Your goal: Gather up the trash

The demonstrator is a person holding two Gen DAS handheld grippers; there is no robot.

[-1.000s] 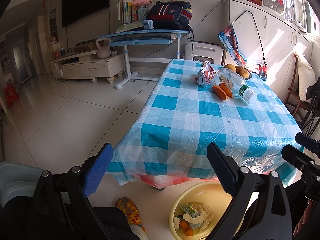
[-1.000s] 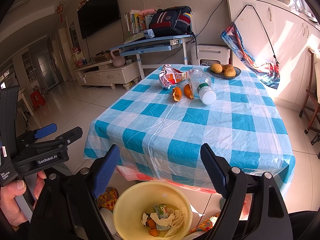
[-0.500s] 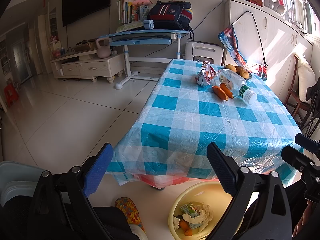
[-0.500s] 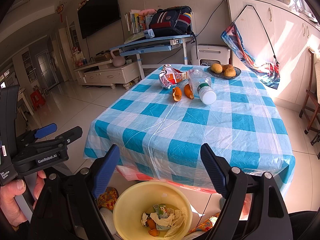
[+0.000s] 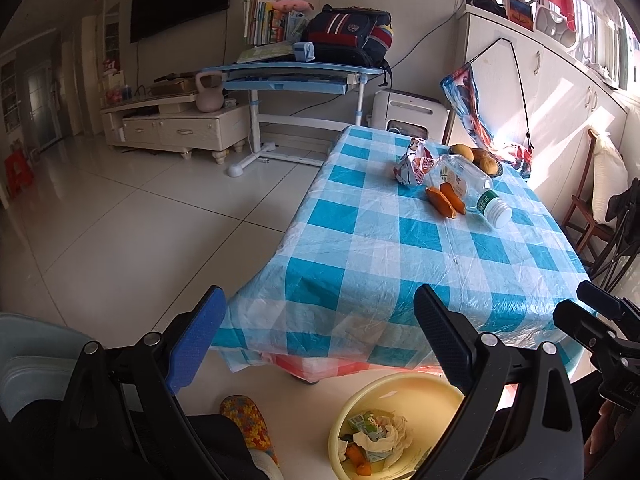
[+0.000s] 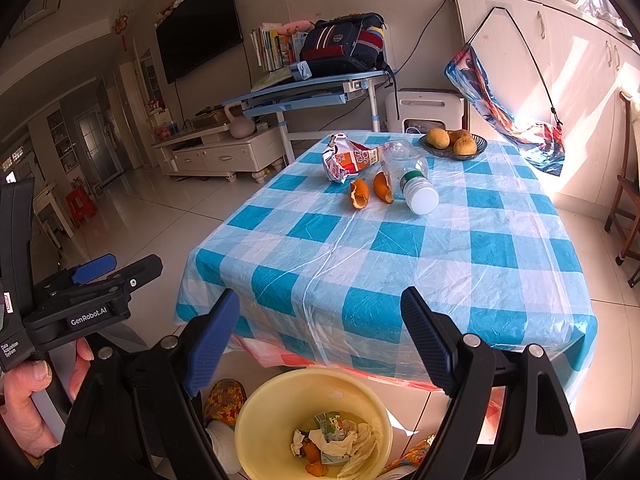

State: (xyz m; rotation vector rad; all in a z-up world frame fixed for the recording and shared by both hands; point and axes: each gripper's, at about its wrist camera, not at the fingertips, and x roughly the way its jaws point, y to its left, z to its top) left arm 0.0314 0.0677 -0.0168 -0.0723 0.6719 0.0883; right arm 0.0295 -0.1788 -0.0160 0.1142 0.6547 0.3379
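Note:
On the blue checked table (image 6: 400, 264) lie a crumpled snack wrapper (image 6: 346, 158), two orange peels (image 6: 370, 192) and an empty plastic bottle (image 6: 408, 176) on its side. They also show in the left wrist view: the wrapper (image 5: 414, 164), the peels (image 5: 446, 200), the bottle (image 5: 470, 184). A yellow bin (image 6: 256, 412) with trash inside stands on the floor by the table's near edge, also in the left wrist view (image 5: 400, 396). My left gripper (image 5: 320, 320) and right gripper (image 6: 320, 328) are open and empty, held above the bin, well short of the trash.
A plate of fruit (image 6: 452, 142) sits at the table's far end. A wooden chair (image 6: 624, 200) stands to the right. A blue desk (image 6: 304, 88) with a backpack and a TV cabinet (image 6: 220, 152) stand along the far wall. Patterned slippers (image 5: 246, 420) are beside the bin.

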